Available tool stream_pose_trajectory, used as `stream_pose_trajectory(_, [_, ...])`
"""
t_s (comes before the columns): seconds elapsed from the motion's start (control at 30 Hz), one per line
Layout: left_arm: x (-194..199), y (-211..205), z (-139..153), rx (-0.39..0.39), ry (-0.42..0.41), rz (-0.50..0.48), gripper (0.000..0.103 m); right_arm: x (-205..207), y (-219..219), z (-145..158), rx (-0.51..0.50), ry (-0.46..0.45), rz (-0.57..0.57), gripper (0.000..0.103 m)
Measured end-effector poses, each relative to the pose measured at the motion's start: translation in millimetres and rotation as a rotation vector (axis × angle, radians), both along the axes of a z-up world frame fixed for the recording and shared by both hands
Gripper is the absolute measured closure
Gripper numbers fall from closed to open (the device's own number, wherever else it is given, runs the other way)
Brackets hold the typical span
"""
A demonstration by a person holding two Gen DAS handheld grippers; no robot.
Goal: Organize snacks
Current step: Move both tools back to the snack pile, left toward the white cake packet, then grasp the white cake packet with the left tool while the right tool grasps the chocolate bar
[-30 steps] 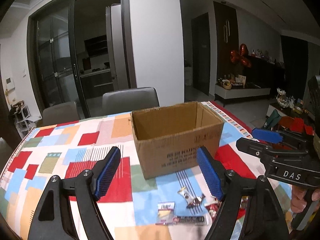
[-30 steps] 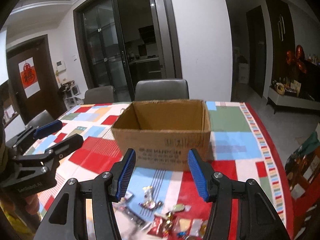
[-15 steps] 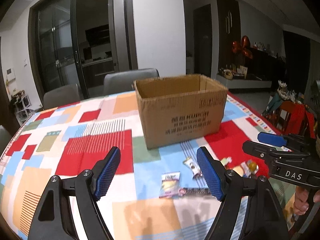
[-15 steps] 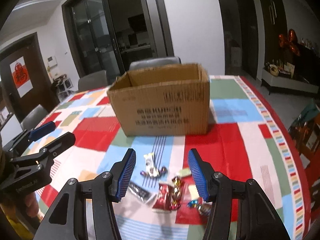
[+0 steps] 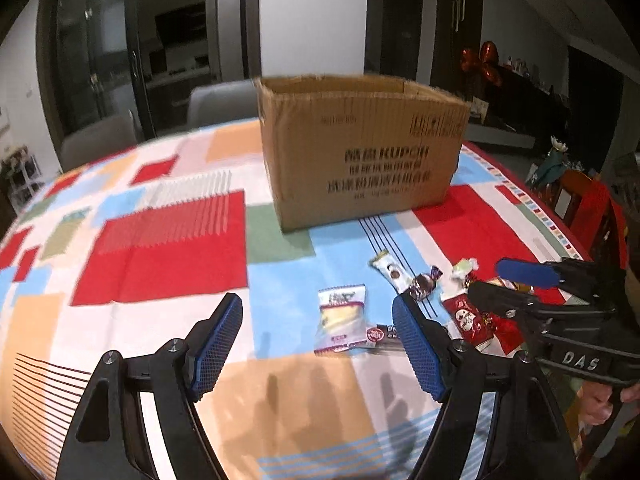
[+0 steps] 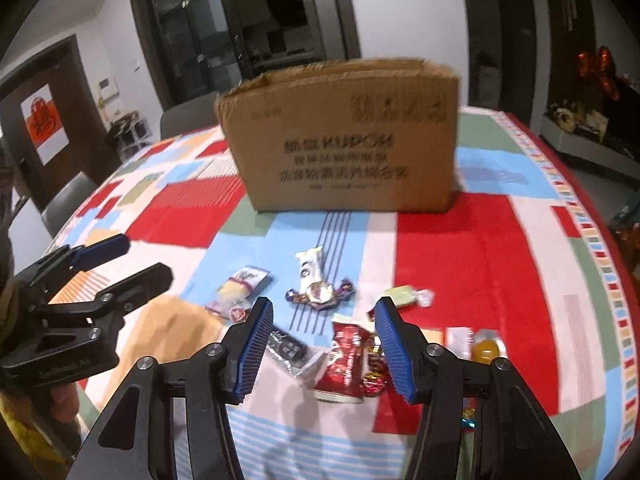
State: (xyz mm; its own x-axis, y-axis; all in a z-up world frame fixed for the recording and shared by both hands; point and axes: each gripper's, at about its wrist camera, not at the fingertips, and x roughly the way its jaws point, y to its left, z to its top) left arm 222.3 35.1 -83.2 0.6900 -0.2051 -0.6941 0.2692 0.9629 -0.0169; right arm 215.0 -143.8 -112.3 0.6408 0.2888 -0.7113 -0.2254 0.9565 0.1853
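left hand-held gripper (image 5: pixel 316 344) closing, right hand-held gripper (image 6: pixel 323 344) closing

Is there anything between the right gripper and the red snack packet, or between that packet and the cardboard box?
Nothing blocks the right gripper: its closing jaws frame the red snack packet without touching it. Toward the cardboard box, only flat loose sweets lie on the tablecloth, such as the purple-wrapped candy; the near box wall must be cleared from above.

A dim room with white walls (image 5: pixel 312 12) and dark-framed glass sliding doors (image 6: pixel 192 36). Grey chairs (image 5: pixel 220 100) stand behind the desk (image 5: pixel 160 240), which wears a patchwork cloth. A dark door (image 6: pixel 44 128) bears a red paper decoration (image 6: pixel 40 120). Orange balloons (image 5: pixel 482 62) hang above a low cabinet (image 6: pixel 592 140).
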Motion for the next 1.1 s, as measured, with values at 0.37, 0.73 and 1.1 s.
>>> stream_pose_trajectory(0.37, [35.9,-7.6,-36.5,-0.044,0.147,-0.028,0.038,33.7,8.0,-29.7,-0.01,0.097,0.068,0.057])
stream_pose_trajectory(0.73, [56.8,-14.4,-57.9,-0.05,0.224,-0.032,0.042,54.7,11.1,-43.0,-0.045,0.126,0.101,0.057])
stream_pose_trajectory(1.1, [59.0,-14.9,-61.8,-0.029,0.225,-0.013,0.066,61.7,20.1,-49.2,-0.065,0.101,0.112,0.066])
